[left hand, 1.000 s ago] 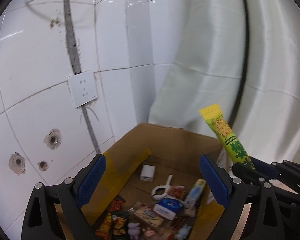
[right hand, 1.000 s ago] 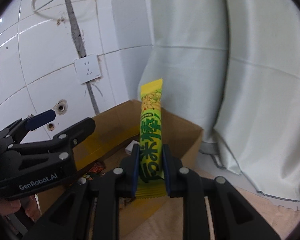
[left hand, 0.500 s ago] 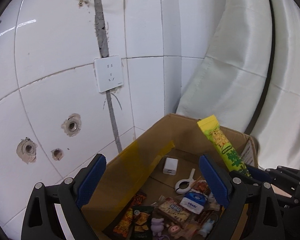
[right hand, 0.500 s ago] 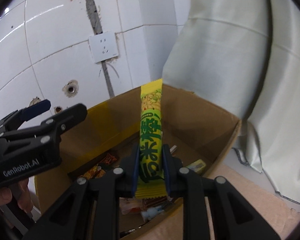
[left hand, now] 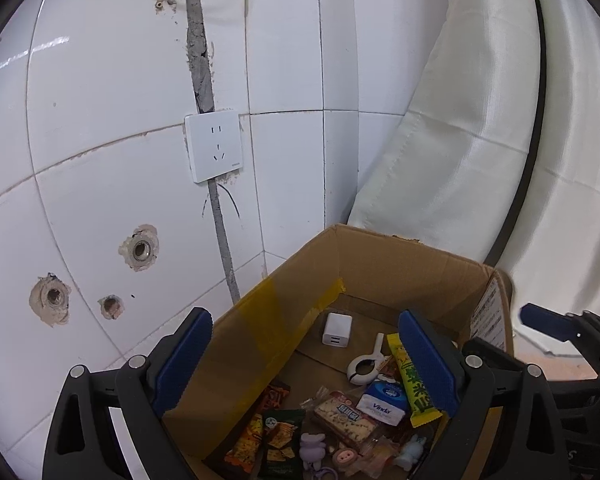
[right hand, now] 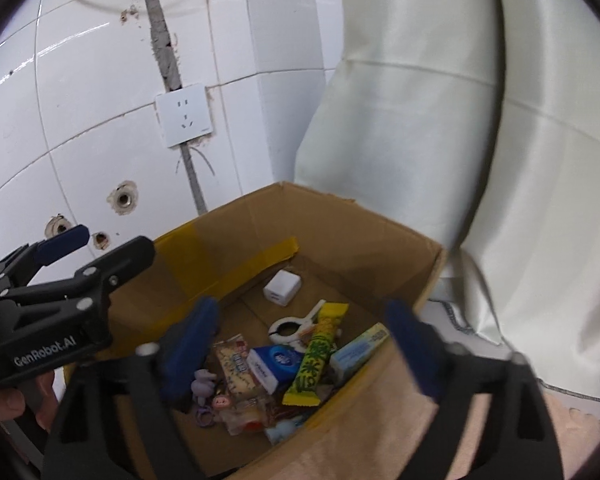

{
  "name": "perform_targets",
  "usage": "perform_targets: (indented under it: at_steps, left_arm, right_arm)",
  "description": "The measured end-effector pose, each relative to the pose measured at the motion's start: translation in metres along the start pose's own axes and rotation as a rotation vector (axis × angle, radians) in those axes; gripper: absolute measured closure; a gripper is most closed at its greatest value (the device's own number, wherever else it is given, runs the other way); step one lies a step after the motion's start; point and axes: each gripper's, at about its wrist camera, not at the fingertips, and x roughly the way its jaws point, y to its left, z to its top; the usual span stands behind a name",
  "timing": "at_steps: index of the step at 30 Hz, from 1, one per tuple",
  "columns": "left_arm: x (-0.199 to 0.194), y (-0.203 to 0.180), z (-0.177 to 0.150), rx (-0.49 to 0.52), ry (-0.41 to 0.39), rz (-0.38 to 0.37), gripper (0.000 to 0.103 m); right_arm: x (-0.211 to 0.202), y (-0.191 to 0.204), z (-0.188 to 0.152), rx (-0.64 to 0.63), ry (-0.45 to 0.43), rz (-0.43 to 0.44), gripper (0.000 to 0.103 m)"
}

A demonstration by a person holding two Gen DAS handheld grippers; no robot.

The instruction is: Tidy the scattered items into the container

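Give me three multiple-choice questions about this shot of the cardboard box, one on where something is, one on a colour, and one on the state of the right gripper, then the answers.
1. Where does the yellow-green snack stick lie?
A. Inside the cardboard box, on top of other items
B. On the floor beside the box
C. Between the right gripper's jaws

2. What colour is the charger block near the box's far wall?
A. Black
B. White
C. Red

3. How does the right gripper stand?
A. Shut on the snack stick
B. Shut on nothing
C. Open, with nothing held

Answers: 1 A, the stick rests among the packets in the box, partly on the blue tissue pack. 2 B, the block is plainly white against the brown cardboard. 3 C, its jaws have just been opening and stand wide apart above the box, with no item between them.
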Motion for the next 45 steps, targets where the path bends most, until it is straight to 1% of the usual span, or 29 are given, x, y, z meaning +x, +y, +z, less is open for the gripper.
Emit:
perform_targets:
  at_steps: [1, 4, 9, 13, 16, 19, 22, 23, 26, 27, 28, 31, 32, 35, 37, 39, 42, 45]
  left_arm:
    - [0.0, 0.0, 0.0, -0.002, 0.001, -0.004, 0.008]
    - [0.0, -0.001, 0.0, 0.002, -0.001, -0.01, 0.008]
    - [-0.003, -0.008, 0.001, -0.008, -0.003, -0.051, 0.008]
    - [-0.007, -0.024, 0.003, -0.003, -0.019, -0.088, 0.008]
    - [-0.01, -0.044, 0.004, 0.024, -0.016, -0.126, 0.008]
    - [-0.014, -0.071, 0.004, 0.056, -0.013, -0.185, 0.008]
    - [-0.021, -0.1, 0.0, 0.096, -0.015, -0.249, 0.008]
    - [-0.023, -0.111, -0.003, 0.114, -0.022, -0.255, 0.008]
    - [-0.028, -0.139, -0.014, 0.186, -0.034, -0.224, 0.008]
    - [-0.03, -0.148, -0.018, 0.206, -0.035, -0.23, 0.008]
    - [-0.032, -0.155, -0.022, 0.216, -0.029, -0.249, 0.008]
    - [-0.042, -0.174, -0.031, 0.219, -0.013, -0.351, 0.008]
    - [-0.047, -0.18, -0.034, 0.214, -0.021, -0.379, 0.008]
    - [-0.06, -0.191, -0.042, 0.201, -0.036, -0.414, 0.008]
    - [-0.064, -0.197, -0.046, 0.219, -0.024, -0.428, 0.008]
    - [-0.066, -0.201, -0.052, 0.239, -0.026, -0.399, 0.008]
    - [-0.061, -0.195, -0.06, 0.223, -0.023, -0.331, 0.008]
    - [-0.052, -0.183, -0.07, 0.19, -0.008, -0.261, 0.008]
  right_arm:
    - [-0.001, 0.0, 0.0, -0.003, 0.001, -0.013, 0.0]
    - [-0.005, 0.001, 0.001, -0.014, -0.009, -0.025, 0.0]
    - [-0.015, -0.009, 0.002, -0.005, -0.014, -0.083, 0.0]
    - [-0.031, -0.024, 0.003, 0.001, -0.01, -0.133, 0.0]
    - [-0.052, -0.046, -0.004, 0.062, -0.017, -0.19, 0.0]
    - [-0.083, -0.072, -0.019, 0.127, -0.036, -0.264, 0.0]
    - [-0.117, -0.097, -0.04, 0.214, -0.077, -0.312, 0.0]
    - [-0.126, -0.102, -0.046, 0.23, -0.088, -0.341, 0.0]
    - [-0.151, -0.113, -0.065, 0.254, -0.112, -0.44, 0.0]
    - [-0.158, -0.116, -0.071, 0.265, -0.117, -0.461, 0.0]
    - [-0.165, -0.12, -0.077, 0.282, -0.123, -0.479, 0.0]
    - [-0.183, -0.129, -0.096, 0.332, -0.137, -0.538, 0.0]
    - [-0.188, -0.131, -0.104, 0.347, -0.143, -0.561, 0.0]
    - [-0.196, -0.133, -0.123, 0.385, -0.153, -0.596, 0.0]
    - [-0.196, -0.134, -0.13, 0.379, -0.146, -0.567, 0.0]
    - [-0.195, -0.136, -0.135, 0.372, -0.139, -0.557, 0.0]
    - [-0.187, -0.139, -0.142, 0.382, -0.118, -0.539, 0.0]
    - [-0.18, -0.139, -0.147, 0.382, -0.09, -0.472, 0.0]
